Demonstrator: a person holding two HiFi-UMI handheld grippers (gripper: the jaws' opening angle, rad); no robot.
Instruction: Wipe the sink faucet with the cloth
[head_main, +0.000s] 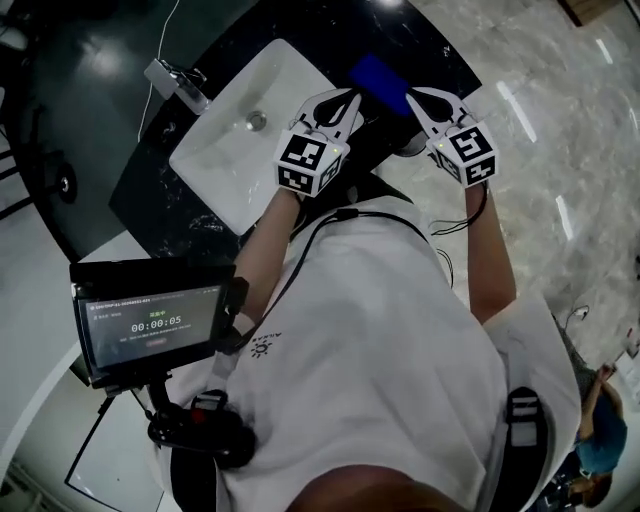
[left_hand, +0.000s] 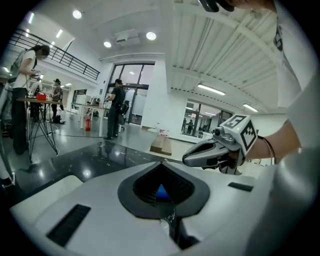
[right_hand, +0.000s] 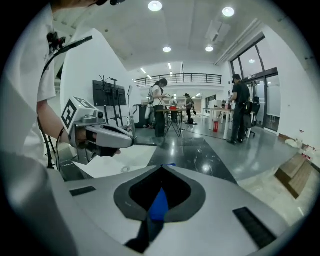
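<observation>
The left gripper (head_main: 347, 98) and right gripper (head_main: 413, 98), 2 closed, empty tools, hovered near the flat blue cloth (head_main: 379, 74) just beside the white rectangular sink (head_main: 222, 165); unopened, they might shove it further from the silver metal faucet (head_main: 177, 82) on the sink's opposite side.

White short-sleeve T-shirt (head_main: 380, 330) with a small sun-shaped logo (head_main: 262, 347) at its 9 o'clock edge. Black cable (head_main: 305, 245) runs down the chest, and a thinner black lead (head_main: 468, 226) loops at the right wrist. Black strap (head_main: 520, 440) at 5 o'clock. Left gripper (head_main: 349, 98) at 12 and right gripper (head_main: 414, 98) at 1 have pale grey shells and dark-edged pointed jaws. Each carries a white cube (head_main: 312, 160) with black square markers. Gripper views show a dark teardrop recess with black slots either side.
</observation>
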